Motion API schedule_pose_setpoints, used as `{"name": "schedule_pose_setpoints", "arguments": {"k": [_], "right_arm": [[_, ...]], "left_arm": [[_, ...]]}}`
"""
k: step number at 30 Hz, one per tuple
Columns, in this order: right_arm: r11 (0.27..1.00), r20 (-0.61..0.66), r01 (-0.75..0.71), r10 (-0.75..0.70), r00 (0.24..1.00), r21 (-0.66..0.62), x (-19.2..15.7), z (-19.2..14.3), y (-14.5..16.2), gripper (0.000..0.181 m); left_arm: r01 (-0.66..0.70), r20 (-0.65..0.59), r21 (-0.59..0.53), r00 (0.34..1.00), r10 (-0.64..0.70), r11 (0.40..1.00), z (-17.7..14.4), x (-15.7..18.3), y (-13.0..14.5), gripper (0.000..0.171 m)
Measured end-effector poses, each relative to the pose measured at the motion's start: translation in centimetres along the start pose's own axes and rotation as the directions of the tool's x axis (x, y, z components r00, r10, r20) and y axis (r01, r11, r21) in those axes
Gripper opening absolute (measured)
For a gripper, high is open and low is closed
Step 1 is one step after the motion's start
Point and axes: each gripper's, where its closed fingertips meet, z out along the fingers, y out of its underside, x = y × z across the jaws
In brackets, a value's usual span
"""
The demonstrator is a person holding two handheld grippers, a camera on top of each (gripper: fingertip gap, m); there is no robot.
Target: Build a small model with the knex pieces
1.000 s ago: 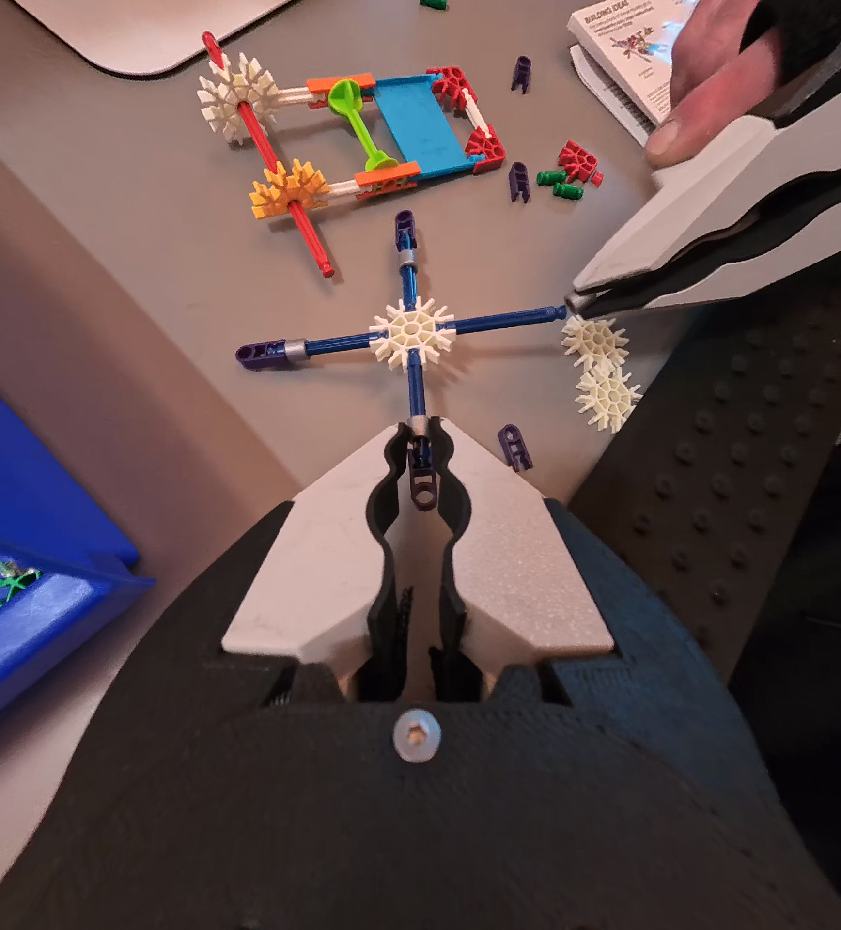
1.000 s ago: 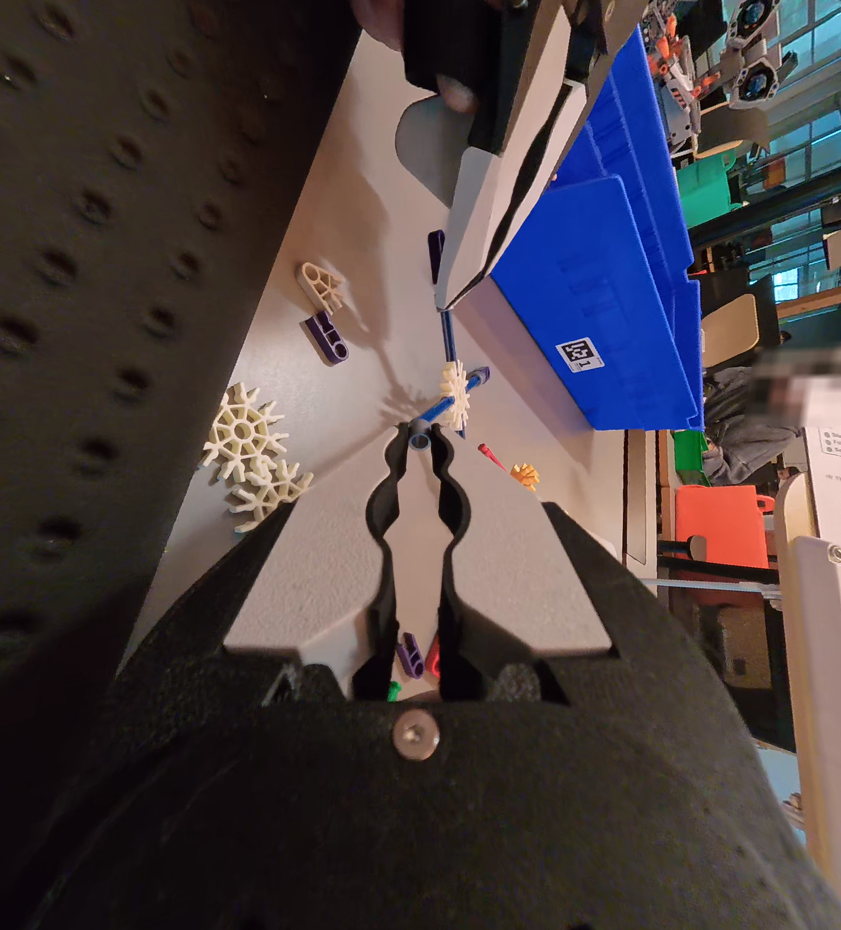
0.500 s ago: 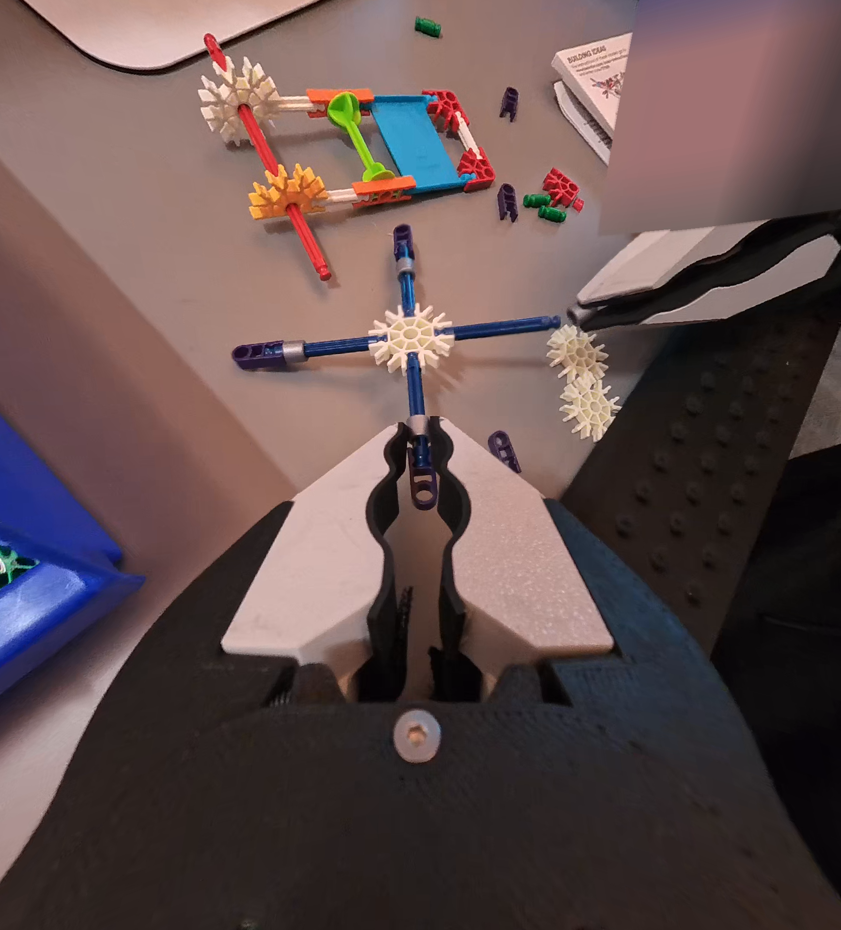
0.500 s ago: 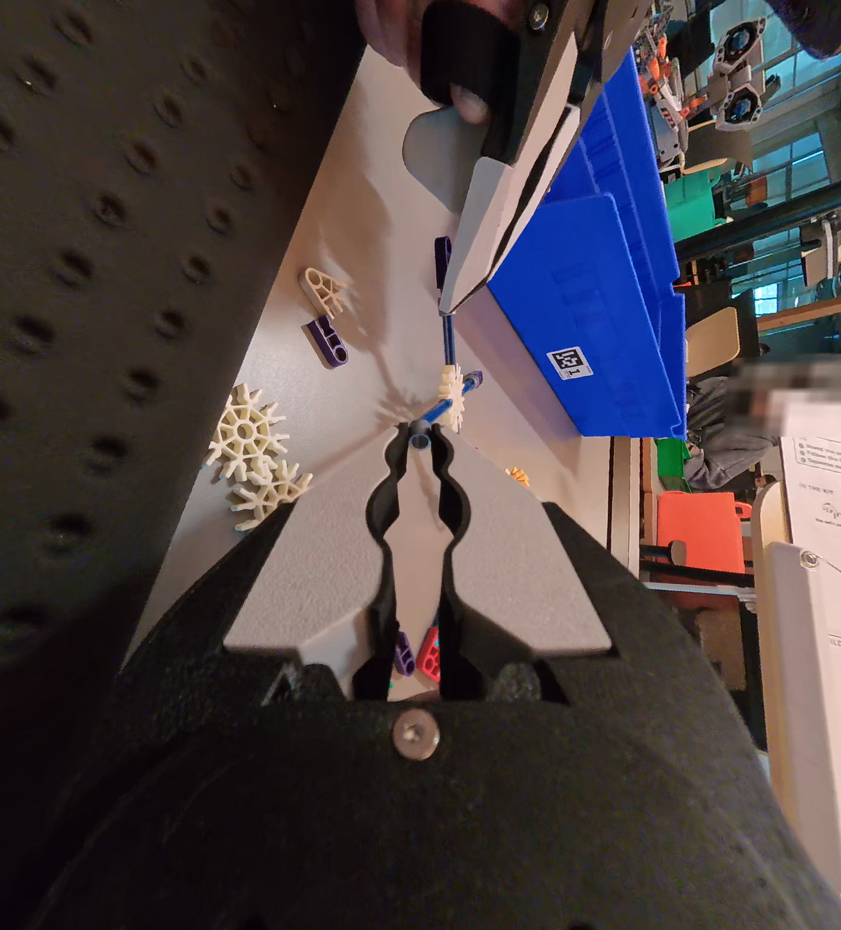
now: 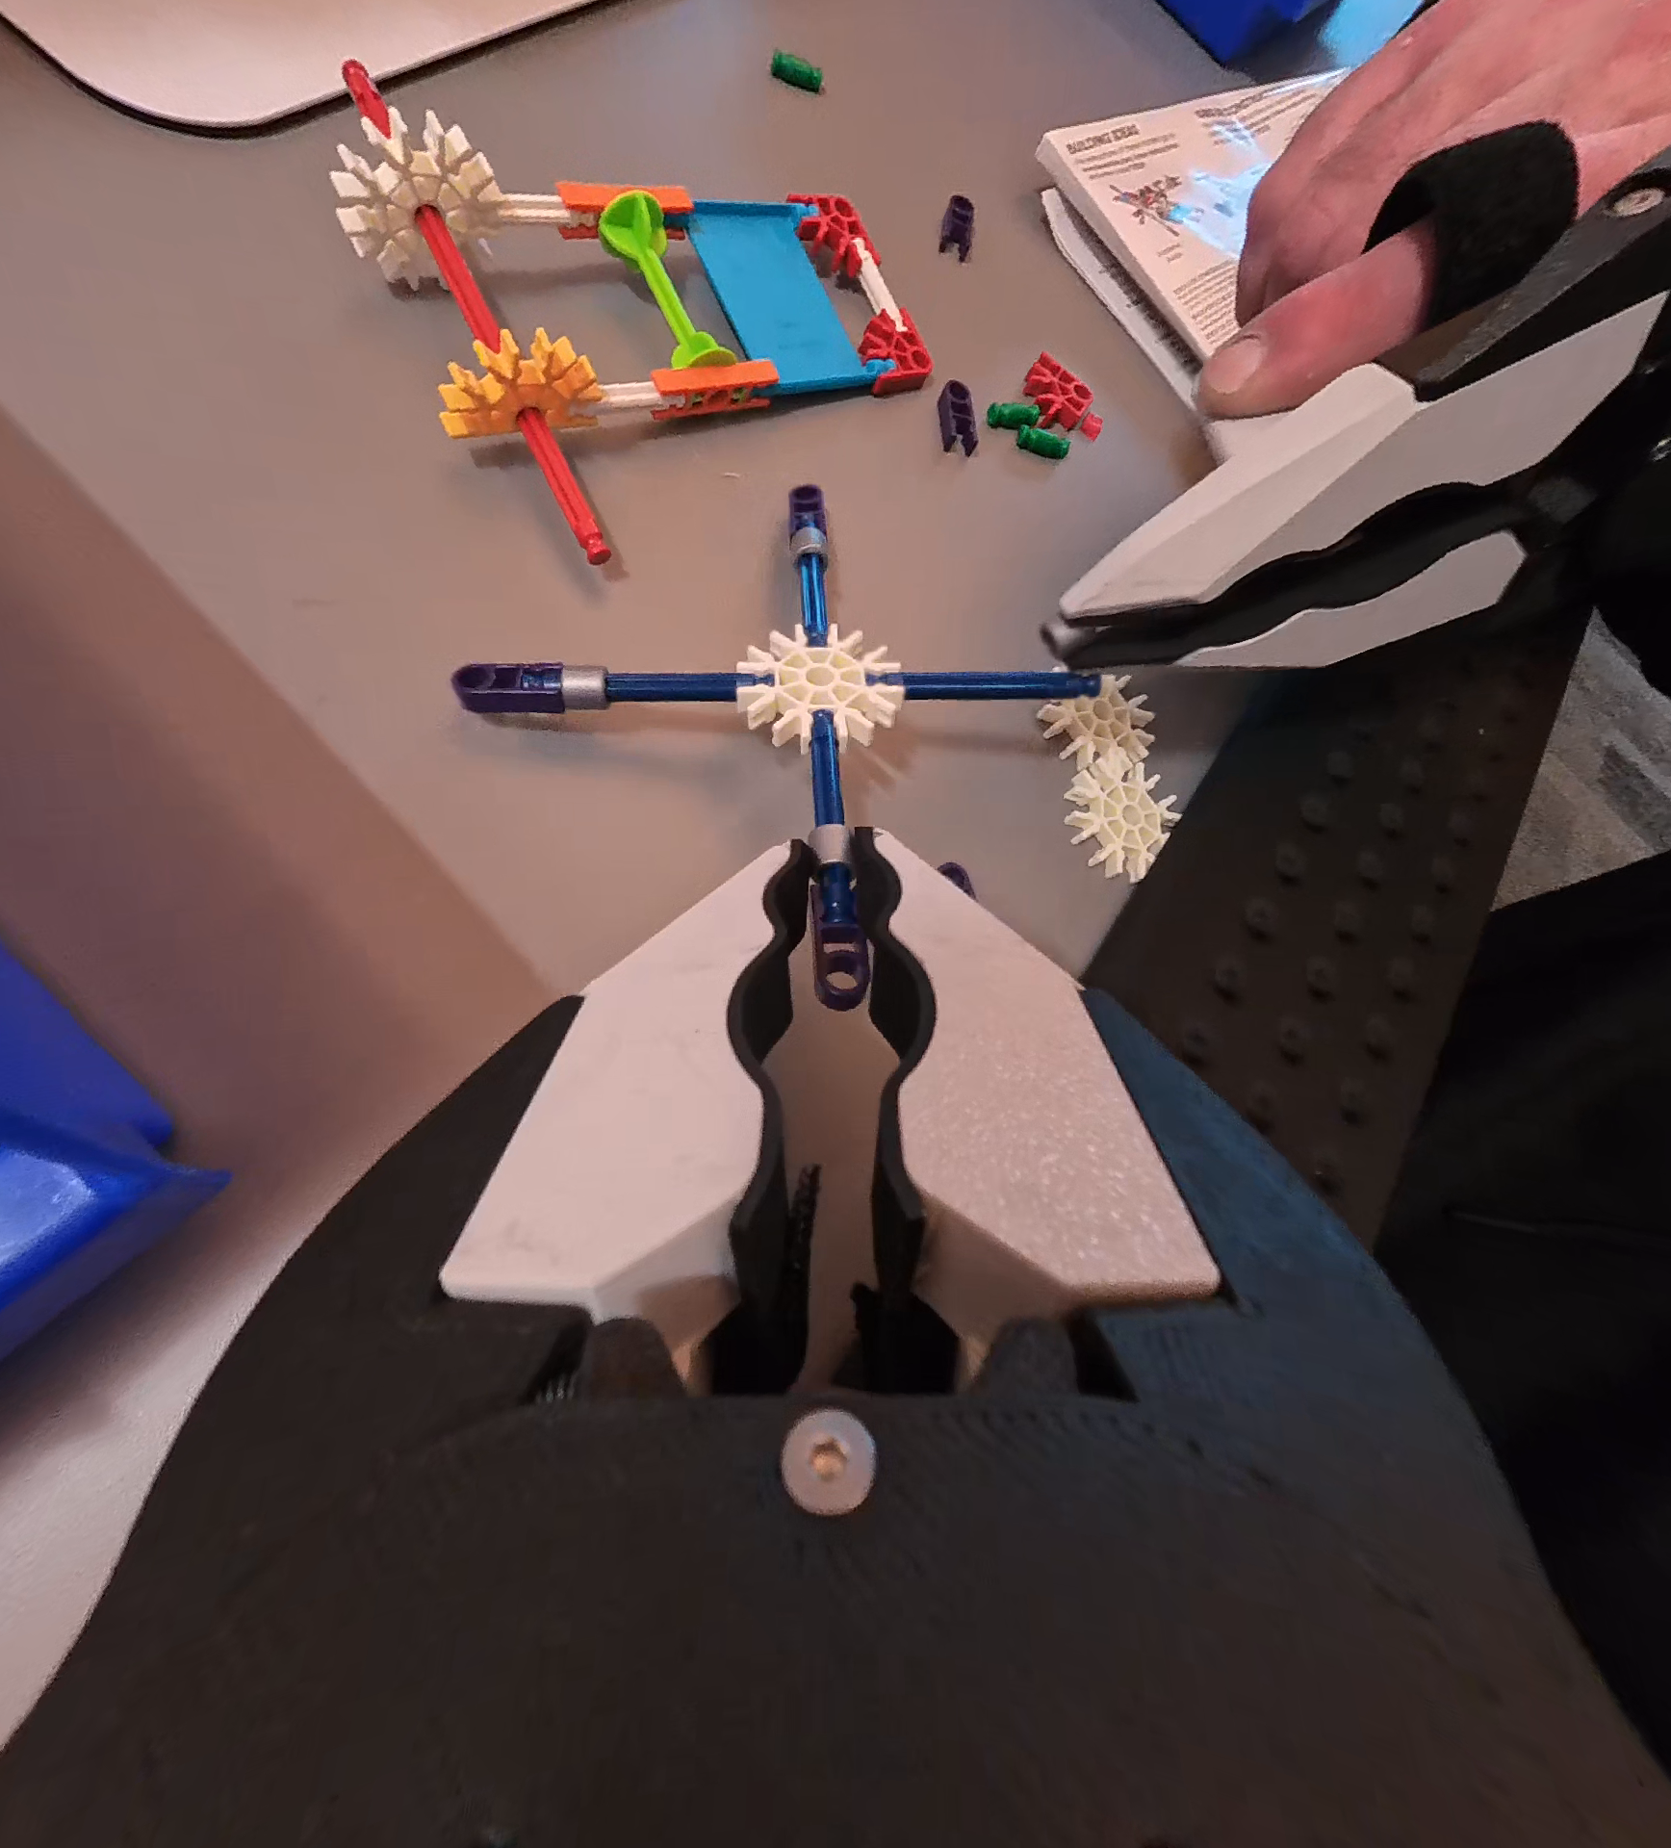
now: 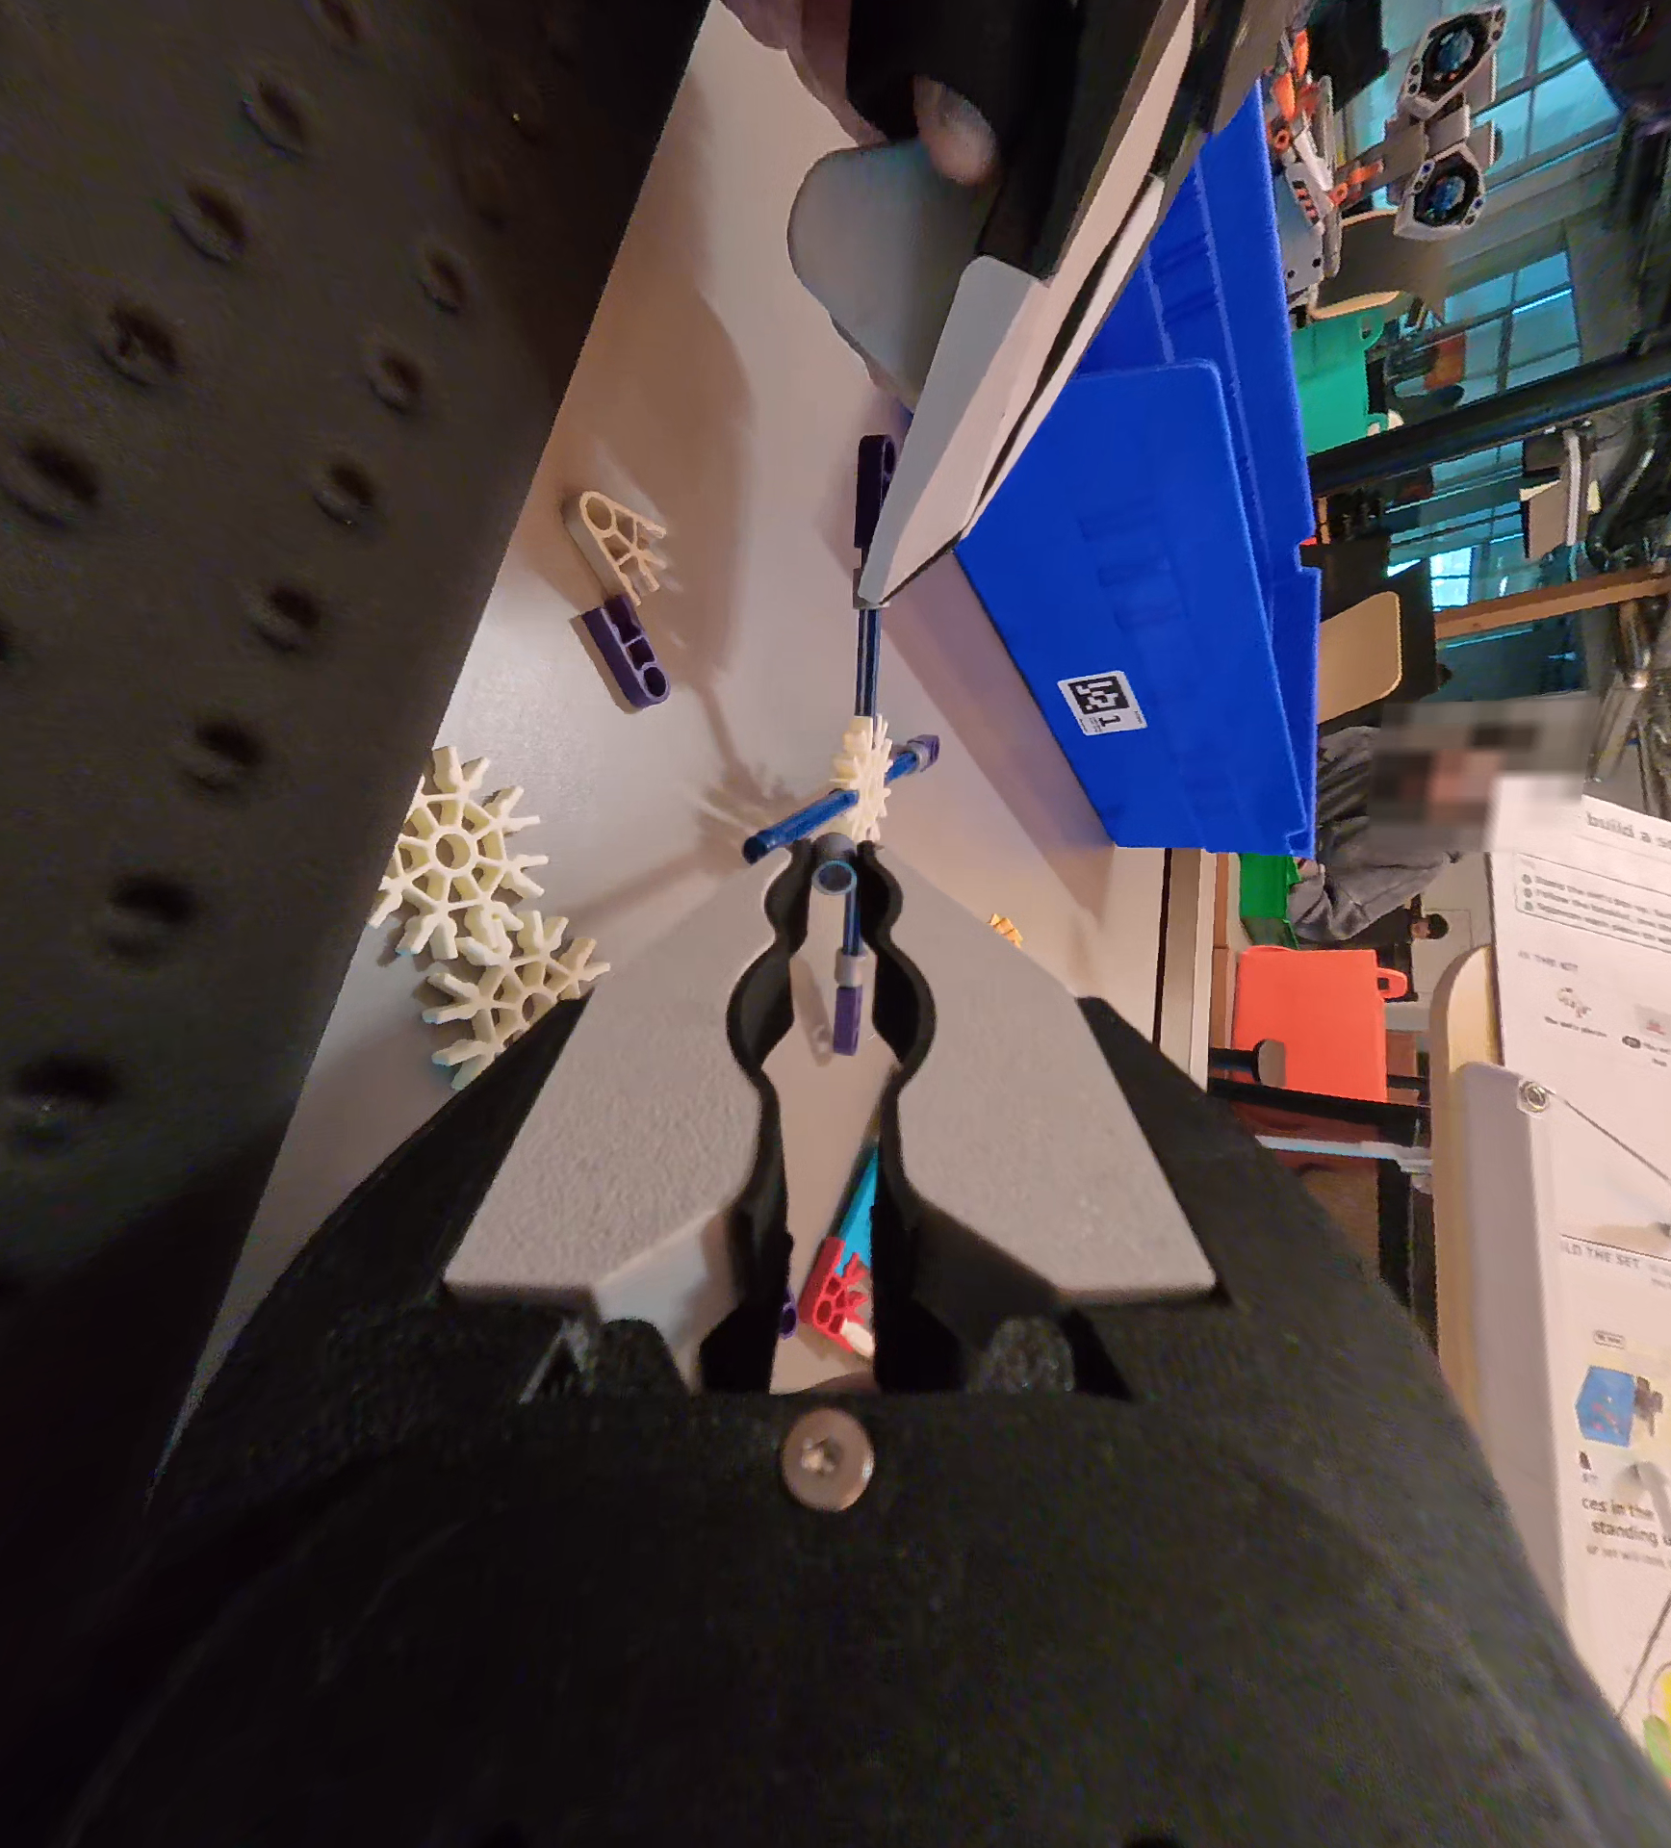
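A cross of four blue rods in a cream snowflake hub (image 5: 819,685) lies on the grey table (image 5: 211,420). Three rods carry grey sleeves and purple end caps. My left gripper (image 5: 831,850) is shut on the near rod (image 5: 826,790), with its purple cap between the fingers. It also shows in the right wrist view (image 6: 872,600). My right gripper (image 6: 829,860) is shut on a small grey sleeve (image 6: 831,878), right beside the bare end of the right rod (image 6: 791,825). In the left wrist view its tips (image 5: 1062,635) sit just above that rod end (image 5: 1087,685).
Two loose cream snowflake connectors (image 5: 1107,770) lie by a black studded mat (image 5: 1312,950). A coloured frame model (image 5: 651,300), purple clips, small red and green pieces (image 5: 1042,410) and a booklet (image 5: 1152,230) lie farther off. Blue bins (image 5: 11,1250) (image 6: 1162,600) stand at the left. The gap from one gripper's tips to the other's is roughly 7 cm.
The right gripper's tips were at the right rod's end; now they sit slightly off it with the grey sleeve. The left gripper keeps its hold on the near rod.
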Motion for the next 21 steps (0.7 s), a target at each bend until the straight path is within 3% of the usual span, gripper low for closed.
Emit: {"name": "schedule_pose_setpoints", "arguments": {"k": [8,21], "right_arm": [[0.996,0.025,-0.054,0.053,0.998,0.066,0.4,-1.3,-1.0,0.006],[0.996,0.027,-0.075,0.074,0.997,0.044,-0.2,-1.2,0.2,0.007]], "left_arm": [[0.026,0.002,0.015,1.000,-0.026,1.000,0.1,-0.4,-0.1,0.007],[0.074,-0.028,0.042,0.997,-0.073,0.996,0.0,-0.5,-0.5,0.007]]}}
